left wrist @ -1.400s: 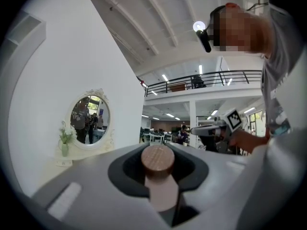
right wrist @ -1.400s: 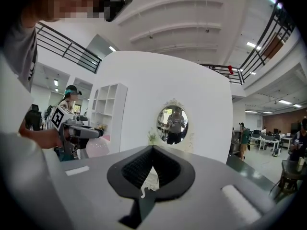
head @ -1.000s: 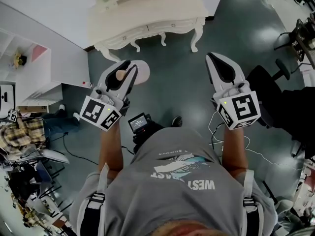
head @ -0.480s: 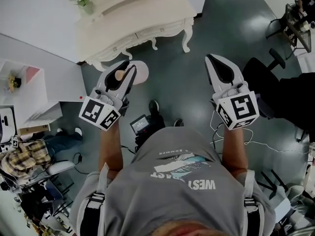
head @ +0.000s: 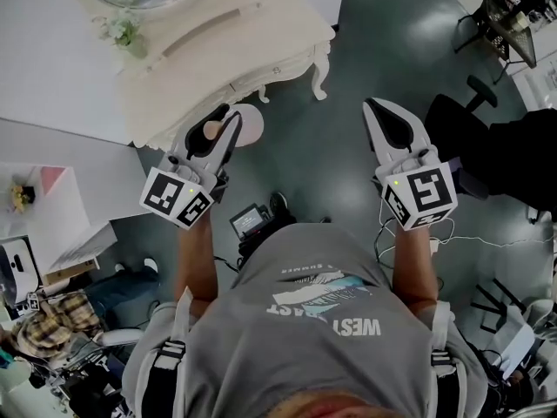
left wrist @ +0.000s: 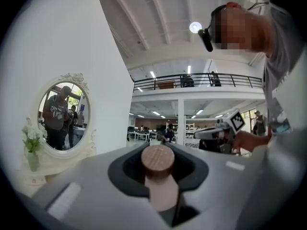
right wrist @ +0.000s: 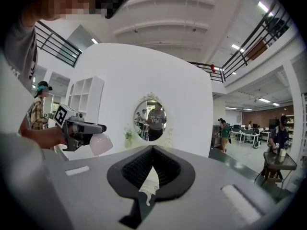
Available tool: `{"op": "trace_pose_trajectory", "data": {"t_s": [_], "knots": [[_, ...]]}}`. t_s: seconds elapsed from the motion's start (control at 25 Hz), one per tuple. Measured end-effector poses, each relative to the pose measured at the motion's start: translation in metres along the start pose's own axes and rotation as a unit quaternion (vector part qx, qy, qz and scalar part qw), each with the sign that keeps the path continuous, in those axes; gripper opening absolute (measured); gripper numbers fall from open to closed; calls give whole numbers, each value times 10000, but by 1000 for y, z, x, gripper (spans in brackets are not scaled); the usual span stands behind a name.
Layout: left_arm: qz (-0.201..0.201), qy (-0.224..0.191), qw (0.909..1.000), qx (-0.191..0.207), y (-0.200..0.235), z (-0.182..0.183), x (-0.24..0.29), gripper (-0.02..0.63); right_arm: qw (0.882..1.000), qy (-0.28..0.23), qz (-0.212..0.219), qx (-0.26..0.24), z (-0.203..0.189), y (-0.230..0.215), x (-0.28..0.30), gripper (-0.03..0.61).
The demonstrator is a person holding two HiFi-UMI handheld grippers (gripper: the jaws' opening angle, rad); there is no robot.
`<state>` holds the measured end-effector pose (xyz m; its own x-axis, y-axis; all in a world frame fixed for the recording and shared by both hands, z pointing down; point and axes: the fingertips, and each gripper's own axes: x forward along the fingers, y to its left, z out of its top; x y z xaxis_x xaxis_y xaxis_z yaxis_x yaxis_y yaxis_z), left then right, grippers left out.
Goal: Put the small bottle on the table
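The small bottle (head: 247, 124) has a round pale pink body and a wooden cap (left wrist: 158, 161). My left gripper (head: 219, 127) is shut on its neck, and the body sticks out past the jaw tips over the grey floor. In the right gripper view the bottle (right wrist: 100, 144) hangs under the left gripper (right wrist: 79, 127). The white dressing table (head: 235, 46) stands just ahead, its front edge close to the bottle. My right gripper (head: 376, 107) hovers over the floor to the right, its jaws pressed together with nothing between them.
On the table stand an oval mirror (left wrist: 62, 111) and a vase of white flowers (head: 122, 33). A black office chair (head: 466, 116) is at the right and a white shelf unit (head: 43, 207) at the left. Cables lie on the floor near my feet.
The dressing table has shifted left and nearer in the head view as the person walks up to it. Both grippers keep the same pose, and the bottle stays held.
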<state>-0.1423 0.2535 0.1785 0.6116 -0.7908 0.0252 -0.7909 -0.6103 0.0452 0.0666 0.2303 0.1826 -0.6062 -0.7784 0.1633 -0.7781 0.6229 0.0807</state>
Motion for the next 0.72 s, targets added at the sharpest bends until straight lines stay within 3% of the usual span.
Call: {"op": "trace_pose_trajectory", "data": {"t_s": [0.48,0.72], "knots": [[-781,-85,9969,-25,71,5,33,92,9968,96,-788,-32,15,1,50,3],[-873,-140,9960,-99,84,9,49,92,9966,198,-803,-52,19,-8,65,3]]}}
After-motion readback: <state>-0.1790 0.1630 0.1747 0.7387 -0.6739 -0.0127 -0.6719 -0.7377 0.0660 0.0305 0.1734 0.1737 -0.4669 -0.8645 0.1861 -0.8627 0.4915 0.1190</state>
